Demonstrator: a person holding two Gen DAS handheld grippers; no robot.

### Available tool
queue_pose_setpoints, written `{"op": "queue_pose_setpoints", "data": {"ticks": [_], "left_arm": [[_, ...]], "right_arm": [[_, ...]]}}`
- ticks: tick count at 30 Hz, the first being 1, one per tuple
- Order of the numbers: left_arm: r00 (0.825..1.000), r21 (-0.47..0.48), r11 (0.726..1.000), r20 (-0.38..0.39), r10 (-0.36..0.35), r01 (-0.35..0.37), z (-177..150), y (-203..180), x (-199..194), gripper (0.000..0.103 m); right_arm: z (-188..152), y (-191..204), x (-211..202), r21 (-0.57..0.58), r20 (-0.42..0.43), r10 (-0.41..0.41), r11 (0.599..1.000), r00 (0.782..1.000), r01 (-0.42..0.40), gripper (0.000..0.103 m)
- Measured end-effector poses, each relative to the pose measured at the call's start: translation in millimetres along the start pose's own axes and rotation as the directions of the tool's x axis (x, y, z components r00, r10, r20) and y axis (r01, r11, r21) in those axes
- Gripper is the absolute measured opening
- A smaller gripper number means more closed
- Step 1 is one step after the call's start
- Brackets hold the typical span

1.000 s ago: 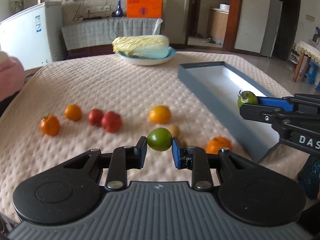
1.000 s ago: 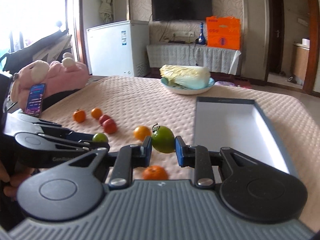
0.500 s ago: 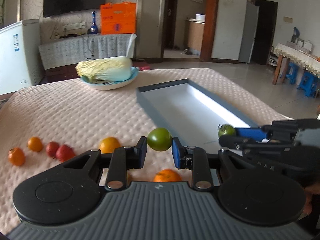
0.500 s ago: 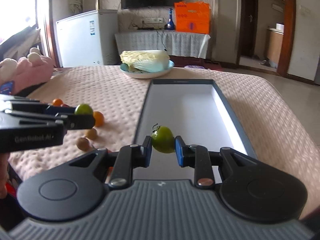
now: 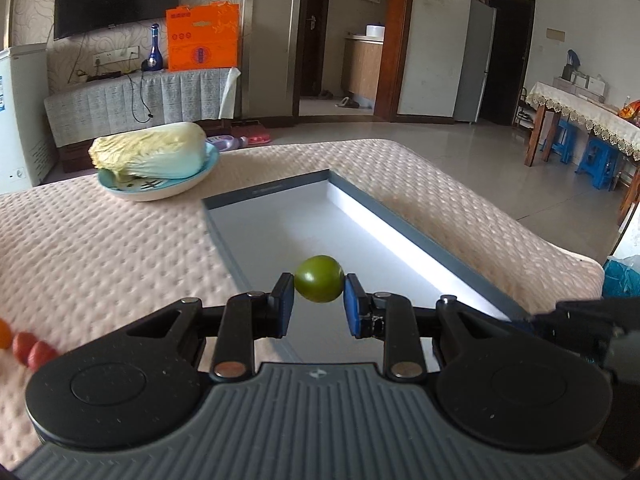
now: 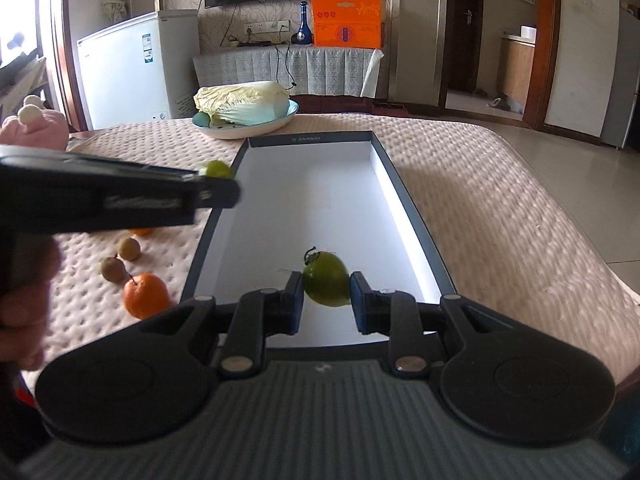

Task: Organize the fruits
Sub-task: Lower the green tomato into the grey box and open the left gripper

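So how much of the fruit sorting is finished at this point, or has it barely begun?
Barely begun. Done: nothing yet, since the gray box shows no fruit resting inside. In hand: the left gripper holds a green fruit, and the right gripper holds a stemmed green fruit, both over the box. Left: an orange fruit, two small brown fruits and red ones still lie on the quilted cover.

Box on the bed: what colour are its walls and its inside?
The box has dark grey-blue walls and a white inside, clearest in the right wrist view.

Two wrist views, shared tray (image 5: 400, 236) ahead.
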State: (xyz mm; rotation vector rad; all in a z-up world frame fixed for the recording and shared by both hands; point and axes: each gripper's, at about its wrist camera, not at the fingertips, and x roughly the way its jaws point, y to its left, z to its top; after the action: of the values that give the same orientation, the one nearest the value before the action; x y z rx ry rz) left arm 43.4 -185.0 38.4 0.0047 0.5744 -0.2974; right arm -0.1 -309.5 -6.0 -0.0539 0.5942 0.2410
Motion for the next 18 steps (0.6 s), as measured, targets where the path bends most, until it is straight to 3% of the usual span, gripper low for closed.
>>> {"op": "queue_pose_setpoints", "data": {"ticks": [11,18], "left_arm": [[0.999,-0.013,1.0,-0.043,-0.009,0.008,13,-10,62,0.031],[0.999,-0.032,0.999,-0.054,0.003,-0.005,18,-9,80,0.032]], "right_arm": [[-2,-4,7,0.007,-0.016,0.012,1.0,1.0,-0.012,0.028],[-5,-4,9,0.006,-0.027,0.009,1.0,1.0,-0.008,0.028]]}}
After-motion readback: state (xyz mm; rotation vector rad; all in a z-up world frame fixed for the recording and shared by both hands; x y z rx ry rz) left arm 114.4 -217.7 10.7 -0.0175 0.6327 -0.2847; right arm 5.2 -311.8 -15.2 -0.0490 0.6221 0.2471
